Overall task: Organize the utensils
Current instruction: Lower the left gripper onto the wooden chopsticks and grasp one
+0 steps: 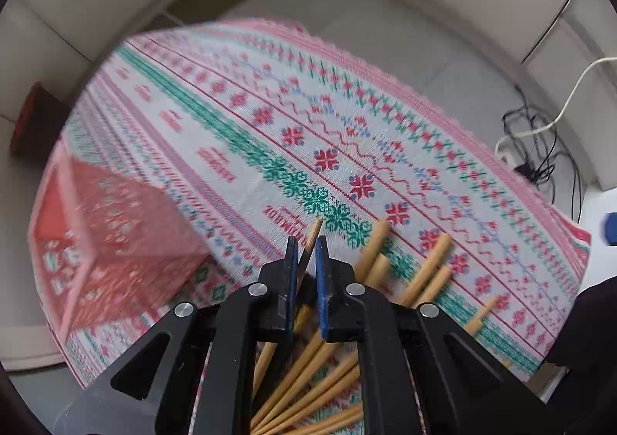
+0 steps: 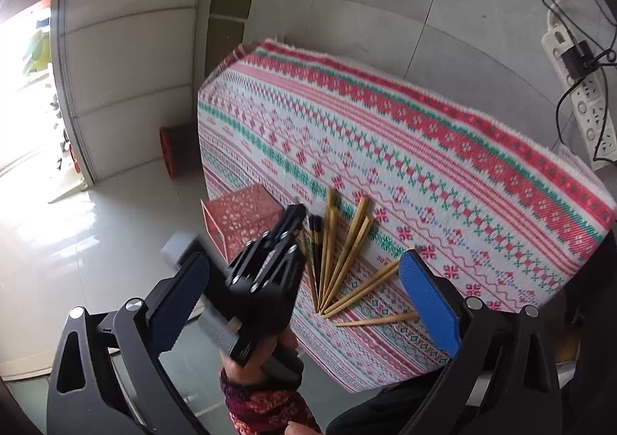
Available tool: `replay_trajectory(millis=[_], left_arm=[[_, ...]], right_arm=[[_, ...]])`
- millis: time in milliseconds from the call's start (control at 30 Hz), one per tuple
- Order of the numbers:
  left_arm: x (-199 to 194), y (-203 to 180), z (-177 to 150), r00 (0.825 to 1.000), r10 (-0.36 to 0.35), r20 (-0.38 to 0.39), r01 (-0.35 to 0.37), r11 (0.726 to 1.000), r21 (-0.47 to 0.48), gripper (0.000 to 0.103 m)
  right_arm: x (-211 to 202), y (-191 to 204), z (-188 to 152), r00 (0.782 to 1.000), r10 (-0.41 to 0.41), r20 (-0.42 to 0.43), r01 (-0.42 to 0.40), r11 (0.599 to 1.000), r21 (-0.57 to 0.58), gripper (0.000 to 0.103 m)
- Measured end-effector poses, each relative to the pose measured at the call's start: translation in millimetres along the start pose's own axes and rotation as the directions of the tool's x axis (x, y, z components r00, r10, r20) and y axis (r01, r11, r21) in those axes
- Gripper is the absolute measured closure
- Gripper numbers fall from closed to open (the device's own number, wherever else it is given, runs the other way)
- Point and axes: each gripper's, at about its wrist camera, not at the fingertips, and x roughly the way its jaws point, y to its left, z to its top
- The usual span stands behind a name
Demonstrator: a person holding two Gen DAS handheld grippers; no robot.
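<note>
Several wooden chopsticks [image 1: 416, 273] lie fanned out on the patterned tablecloth [image 1: 347, 126], also seen as a fan of chopsticks [image 2: 347, 253] in the right wrist view. My left gripper [image 1: 306, 242] points steeply down over the fan's left side, shut on one chopstick [image 1: 314, 232] whose tan tip sticks out between the blue pads. A red perforated box [image 1: 115, 234] lies on its side to the left; the same box [image 2: 243, 219] sits beside the left gripper [image 2: 299, 211]. My right gripper [image 2: 304, 300] hangs wide open at the table's near edge, with nothing gripped.
The tablecloth [image 2: 424, 149] covers a small table with tiled floor around it. A white power strip [image 2: 582, 103] with black cables lies on the floor at the far right. A red stool [image 2: 173, 153] stands beyond the table's left end. A patterned sleeve [image 2: 262, 400] shows behind the left gripper.
</note>
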Motion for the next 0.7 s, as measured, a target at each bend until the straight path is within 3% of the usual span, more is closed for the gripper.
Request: replay_trajectory(millis=[100, 200, 300, 400, 467, 533, 633, 700], left_arm=[[-46.4, 6.2, -27.3, 0.994, 0.031, 0.109, -0.028, 0.999, -0.033, 0.096], [-108.3, 16.2, -61.9, 0.969, 0.063, 0.238, -0.040, 0.994, -0.100, 0.096], [-148.9, 15.5, -89.5, 0.941, 0.088, 0.326, -0.037, 0.986, -0.160, 0.097], [-190.9, 11.1, -122.2, 0.900, 0.122, 0.418, -0.032, 0.976, -0.217, 0.098], [-214.6, 13.1, -142.2, 0.864, 0.132, 0.486, -0.006, 0.968, -0.251, 0.099], [-230.0, 11.8, -150.7, 0.838, 0.136, 0.528, 0.001, 0.968, -0.252, 0.099], [-257.1, 11.0, -162.3, 0.795, 0.141, 0.590, 0.008, 0.970, -0.242, 0.099], [-266.7, 10.2, -167.7, 0.776, 0.128, 0.617, 0.025, 0.972, -0.233, 0.099]], right_arm=[[20.0, -3.1, -8.2, 0.997, -0.015, -0.071, 0.014, 1.000, -0.009, 0.007], [38.0, -11.4, -22.6, 0.991, -0.059, -0.120, 0.059, 0.998, -0.003, 0.007], [41.4, -20.6, -43.4, 0.991, -0.093, -0.098, 0.092, 0.996, -0.009, 0.009], [44.2, -40.5, -74.2, 0.989, -0.120, -0.088, 0.122, 0.992, 0.023, 0.016], [53.9, -54.0, -89.0, 0.988, -0.112, -0.108, 0.121, 0.989, 0.082, 0.023], [58.9, -64.4, -101.5, 0.985, -0.144, -0.095, 0.155, 0.979, 0.130, 0.035], [64.7, -68.5, -110.7, 0.972, -0.232, -0.035, 0.235, 0.960, 0.152, 0.051], [67.2, -64.3, -114.1, 0.955, -0.294, 0.046, 0.284, 0.946, 0.156, 0.054]])
